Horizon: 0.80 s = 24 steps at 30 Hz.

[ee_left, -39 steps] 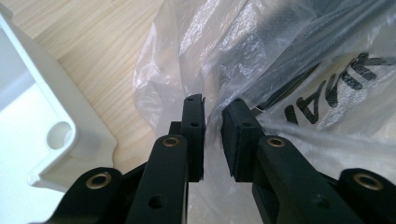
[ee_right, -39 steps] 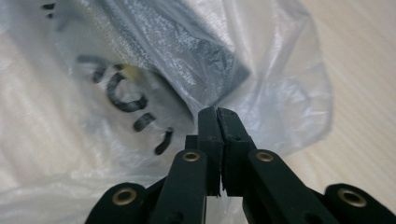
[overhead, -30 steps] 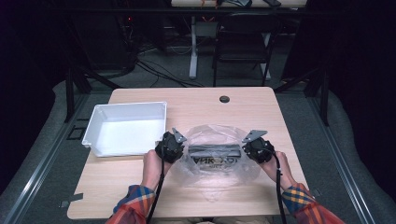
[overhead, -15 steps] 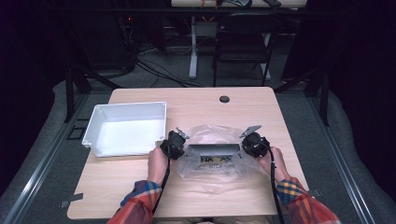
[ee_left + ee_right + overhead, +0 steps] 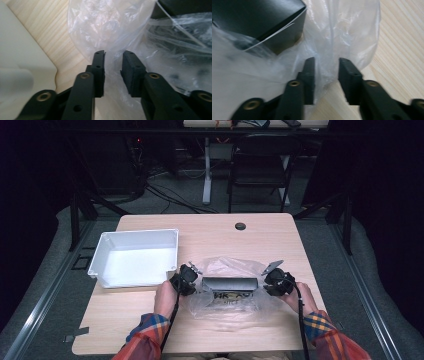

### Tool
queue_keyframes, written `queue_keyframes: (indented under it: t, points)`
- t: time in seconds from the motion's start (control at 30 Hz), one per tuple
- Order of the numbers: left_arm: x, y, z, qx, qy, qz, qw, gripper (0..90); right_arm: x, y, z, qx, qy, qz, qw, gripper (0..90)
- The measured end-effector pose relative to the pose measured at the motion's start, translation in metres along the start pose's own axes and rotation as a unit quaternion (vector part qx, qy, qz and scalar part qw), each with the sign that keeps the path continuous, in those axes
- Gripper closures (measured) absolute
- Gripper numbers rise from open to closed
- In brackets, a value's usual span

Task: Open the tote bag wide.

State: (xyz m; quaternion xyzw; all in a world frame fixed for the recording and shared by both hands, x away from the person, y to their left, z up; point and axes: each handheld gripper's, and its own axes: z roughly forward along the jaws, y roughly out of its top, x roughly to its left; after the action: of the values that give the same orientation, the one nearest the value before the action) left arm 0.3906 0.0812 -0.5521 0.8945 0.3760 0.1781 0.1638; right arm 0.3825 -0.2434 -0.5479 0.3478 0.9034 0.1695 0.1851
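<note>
Since a second ago both hands have drawn slightly nearer the person and the black box (image 5: 229, 284) is now standing more upright in the clear plastic bag (image 5: 231, 296). The left gripper (image 5: 184, 279) is sitting at the bag's left edge, the right gripper (image 5: 276, 282) at its right edge. In each gripper view the jaws are standing apart with bag film lying between them; whether the film is touching the pads is probably too blurred to tell. The bag is resting on the wooden table (image 5: 210, 231), just beside the white tray (image 5: 134, 259).
</note>
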Motion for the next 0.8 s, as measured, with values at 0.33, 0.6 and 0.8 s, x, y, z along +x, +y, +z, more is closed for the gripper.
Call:
queue_keyframes:
  t: [0.33, 0.6, 0.8]
  points:
    - [0.018, -0.007, -0.036, -0.031, -0.020, -0.045, 0.9983, 35.2, -0.009, -0.005, -0.029, -0.049, 0.033, 0.032, 0.9977, 43.3]
    - [0.021, -0.009, -0.061, -0.047, -0.023, -0.053, 0.9972, 22.4, -0.008, -0.005, -0.044, -0.080, 0.043, 0.051, 0.9946, 41.3]
    - [0.026, -0.014, -0.070, -0.056, -0.027, -0.064, 0.9960, 17.7, -0.007, -0.007, -0.053, -0.091, 0.052, 0.061, 0.9926, 40.8]
